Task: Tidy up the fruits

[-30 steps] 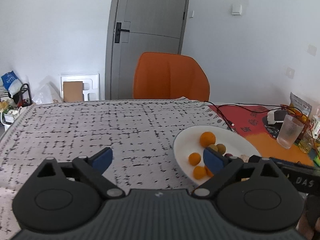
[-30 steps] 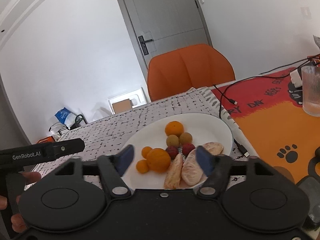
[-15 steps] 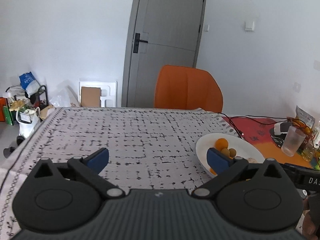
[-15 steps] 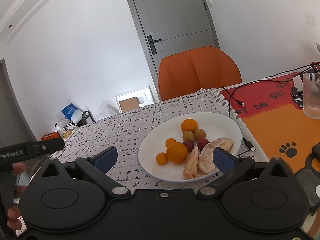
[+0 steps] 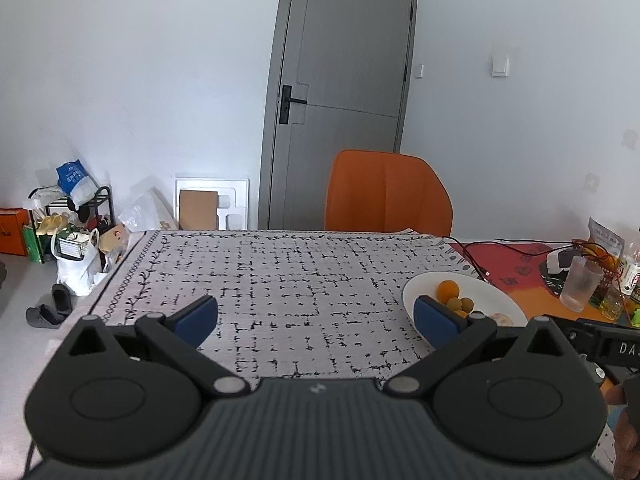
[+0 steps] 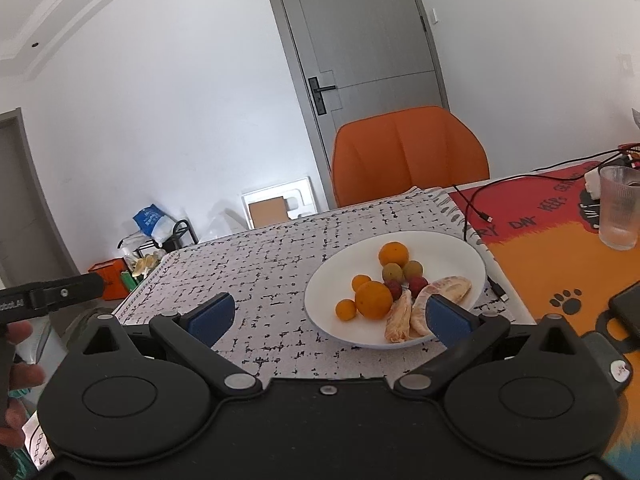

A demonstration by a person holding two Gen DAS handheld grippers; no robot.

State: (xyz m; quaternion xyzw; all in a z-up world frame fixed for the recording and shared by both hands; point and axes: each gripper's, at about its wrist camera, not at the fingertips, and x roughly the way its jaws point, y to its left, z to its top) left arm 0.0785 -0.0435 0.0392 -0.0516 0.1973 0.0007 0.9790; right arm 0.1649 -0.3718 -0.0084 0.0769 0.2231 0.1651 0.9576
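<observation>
Both jaws stand spread and empty: left gripper, right gripper. All fruit sits on the white plate; the large orange looks firm, best gripped across its middle, while 2 peeled segments seem soft. Since 1 second ago, both grippers have pulled back from the plate.

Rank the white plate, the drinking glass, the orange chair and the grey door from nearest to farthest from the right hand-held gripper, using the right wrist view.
From the right hand-held gripper, which is open:
1. White plate, just ahead, slightly right, on the patterned cloth.
2. Drinking glass, far right, on the red and orange mat.
3. Orange chair, beyond the table's far edge.
4. Grey door, behind the chair, in the back wall.
</observation>
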